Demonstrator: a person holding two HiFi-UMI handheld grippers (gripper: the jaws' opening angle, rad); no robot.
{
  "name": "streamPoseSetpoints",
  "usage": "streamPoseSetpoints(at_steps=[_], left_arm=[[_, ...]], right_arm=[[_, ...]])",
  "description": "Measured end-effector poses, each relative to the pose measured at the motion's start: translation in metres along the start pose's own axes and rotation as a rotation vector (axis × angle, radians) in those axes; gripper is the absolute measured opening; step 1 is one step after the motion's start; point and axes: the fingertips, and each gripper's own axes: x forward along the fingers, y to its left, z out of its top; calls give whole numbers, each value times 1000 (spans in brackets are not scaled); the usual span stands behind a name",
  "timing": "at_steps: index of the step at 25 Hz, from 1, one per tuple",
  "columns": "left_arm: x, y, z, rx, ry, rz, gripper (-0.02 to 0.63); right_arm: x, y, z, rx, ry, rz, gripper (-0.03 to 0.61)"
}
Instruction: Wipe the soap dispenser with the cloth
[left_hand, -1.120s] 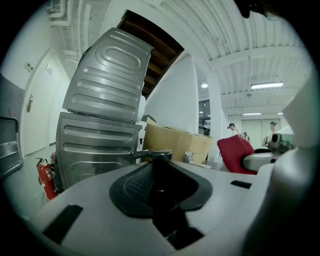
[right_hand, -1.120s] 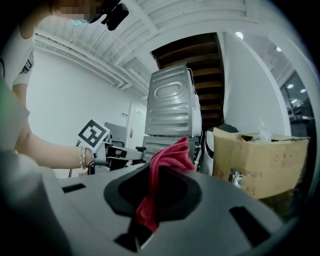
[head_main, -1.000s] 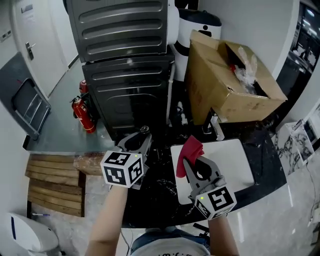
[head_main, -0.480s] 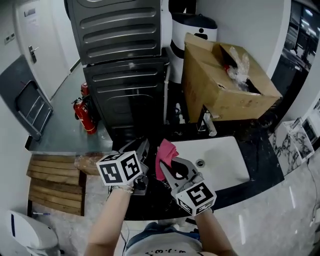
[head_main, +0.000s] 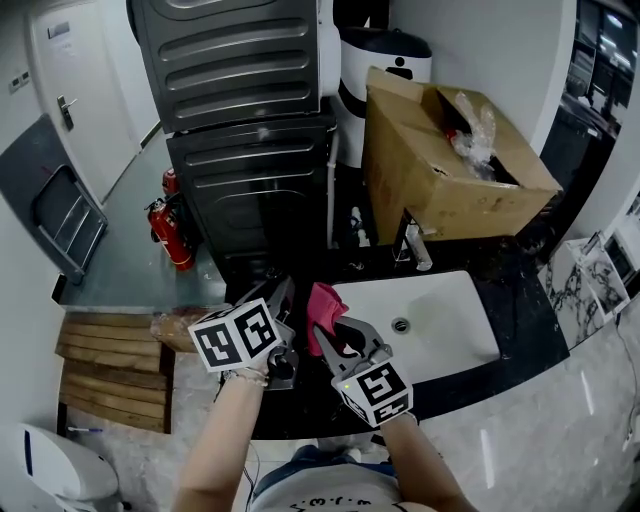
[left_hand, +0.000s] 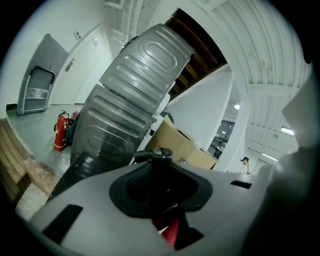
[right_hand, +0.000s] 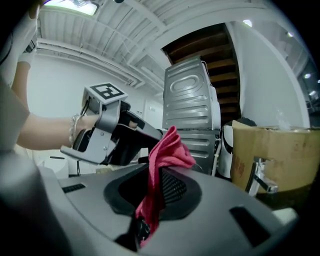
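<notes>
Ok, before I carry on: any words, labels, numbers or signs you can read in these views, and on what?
No text is legible anywhere.
Cardboard box: faint reddish print on its side, too blurred to read.
Sheet on the door: too small to read.
White bin: a small black pictogram, no words.
Fire extinguisher: label too small to read.
Marker cubes: black-and-white square patterns only, no letters.

The sink is set in the counter, with the faucet behind it and the cardboard box behind that. Left of the box stand two stacked machines, with a fire extinguisher on the floor at their left. Before the machines, the left gripper holds the soap dispenser, just left of the cloth in the right gripper.
</notes>
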Motion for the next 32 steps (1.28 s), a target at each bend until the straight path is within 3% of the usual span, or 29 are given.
streamPoseSetpoints(at_steps=[5,8,12,19,32], left_arm=[[0,2,6,15,-14,-1,91],[2,2,8,-4,-16,-17,91],[3,-6,9,-22,-18,-58,91],[2,-13,7,-39,5,-87,91],[-5,-3,19,-29,-29,-66,92]], right_arm=[[-6,-5,-32,29,84,-34,51],[-12,-1,-24,14,50,-23,51],[-16,18,8,-26,-65,79,49],[15,40,22,-124,-66,204,49],[15,21,-19,-69,84,53,49]])
